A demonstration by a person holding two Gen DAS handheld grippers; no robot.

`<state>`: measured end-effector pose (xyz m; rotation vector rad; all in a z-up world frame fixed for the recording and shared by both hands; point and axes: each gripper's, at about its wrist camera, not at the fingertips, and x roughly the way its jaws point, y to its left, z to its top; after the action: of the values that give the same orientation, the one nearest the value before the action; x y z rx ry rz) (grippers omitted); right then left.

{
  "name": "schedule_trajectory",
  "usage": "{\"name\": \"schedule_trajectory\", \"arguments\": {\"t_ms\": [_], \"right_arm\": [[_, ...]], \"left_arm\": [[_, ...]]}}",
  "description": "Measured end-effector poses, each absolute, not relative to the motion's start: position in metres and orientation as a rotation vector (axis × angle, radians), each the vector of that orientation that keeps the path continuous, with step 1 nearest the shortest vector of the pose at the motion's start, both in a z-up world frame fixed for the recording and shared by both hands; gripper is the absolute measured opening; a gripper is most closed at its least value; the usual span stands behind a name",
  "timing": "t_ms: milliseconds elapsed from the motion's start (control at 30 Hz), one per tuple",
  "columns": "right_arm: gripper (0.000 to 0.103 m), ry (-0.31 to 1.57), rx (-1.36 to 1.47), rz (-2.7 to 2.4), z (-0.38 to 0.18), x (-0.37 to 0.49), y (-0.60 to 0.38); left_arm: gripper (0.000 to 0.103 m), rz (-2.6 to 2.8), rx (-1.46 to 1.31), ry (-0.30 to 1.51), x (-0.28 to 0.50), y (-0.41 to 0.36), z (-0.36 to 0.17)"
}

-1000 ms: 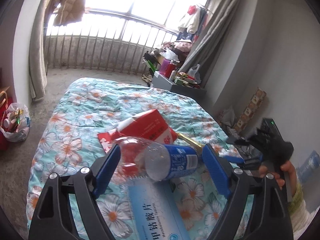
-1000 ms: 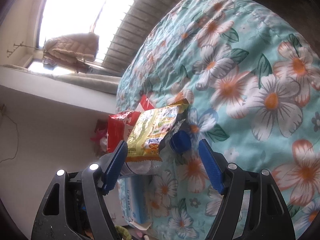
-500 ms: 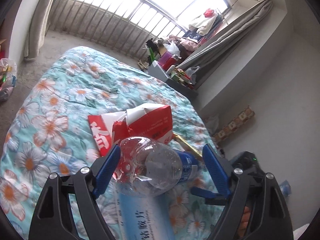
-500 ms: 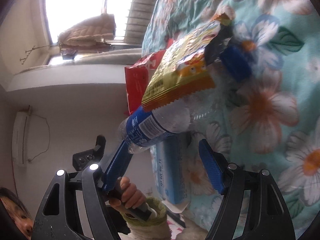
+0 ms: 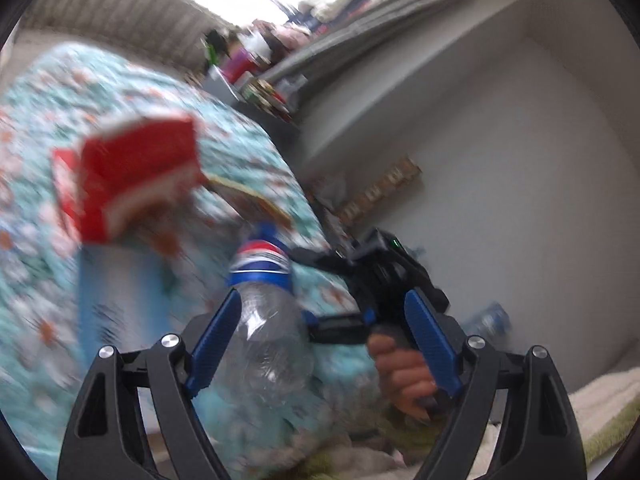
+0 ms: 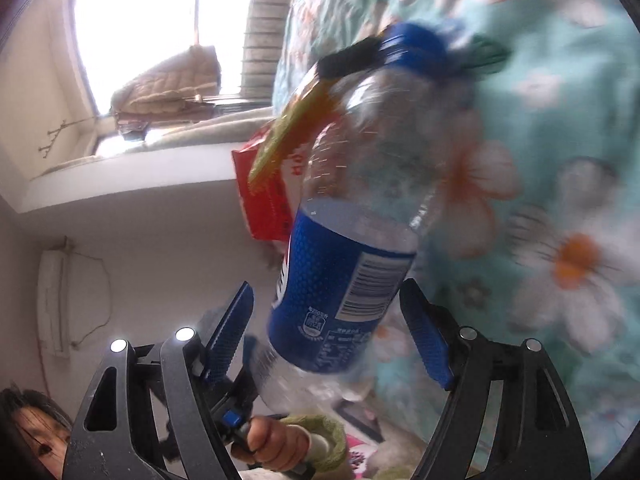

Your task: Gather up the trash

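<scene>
A clear plastic bottle [image 5: 266, 332] with a blue label and blue cap lies at the near edge of the flowered bed. My left gripper [image 5: 320, 340] is open, and the bottle's base rests against its left finger. In the right wrist view the same bottle [image 6: 352, 248] fills the middle, its labelled part between the open fingers of my right gripper [image 6: 326, 338]. A yellow snack wrapper [image 6: 292, 136] lies beside the bottle's neck. A red carton [image 5: 132, 176] and a light blue flat box [image 5: 116, 304] lie on the bed.
The bed has a turquoise flowered quilt [image 6: 560, 160]. A white wall [image 5: 500, 160] stands right of the bed, with clutter and a balcony window behind. My right gripper also shows in the left wrist view [image 5: 384, 280], held by a hand.
Both grippers have moved closer to the bottle. The left view has swung right and is blurred. The bottle now lies between the right gripper's fingers and against the left gripper's left finger.
</scene>
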<state>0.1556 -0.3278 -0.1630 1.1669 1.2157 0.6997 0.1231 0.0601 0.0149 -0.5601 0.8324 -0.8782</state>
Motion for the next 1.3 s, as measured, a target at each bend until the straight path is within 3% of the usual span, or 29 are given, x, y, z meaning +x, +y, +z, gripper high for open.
{"name": "schedule_trajectory", "arguments": {"t_ms": [133,300,533,800,1300], "right_arm": [[0.073,1.185,1.107,0.597,-0.158,0.137,-0.354],[0.073,1.144,1.086,0.512,-0.153,0.127,-0.378],[0.073,1.061,1.034,0.509,-0.128,0.129,-0.392],[0.073,1.011,0.962,0.6,-0.09,0.166,-0.343],[0.069,1.235,1.044,0.581,-0.108,0.254,-0.275]], "left_arm": [[0.081,-0.963,-0.473,0.947,0.097,0.016,-0.006],[0.082,-0.931,-0.334,0.875,0.076,0.015,0.007],[0.083,-0.54,-0.251,0.819,0.104,0.063,0.007],[0.085,-0.301,-0.128,0.925,0.143,0.062,-0.036],[0.085,-0.275,-0.116,0.972,0.153,0.063,-0.059]]}}
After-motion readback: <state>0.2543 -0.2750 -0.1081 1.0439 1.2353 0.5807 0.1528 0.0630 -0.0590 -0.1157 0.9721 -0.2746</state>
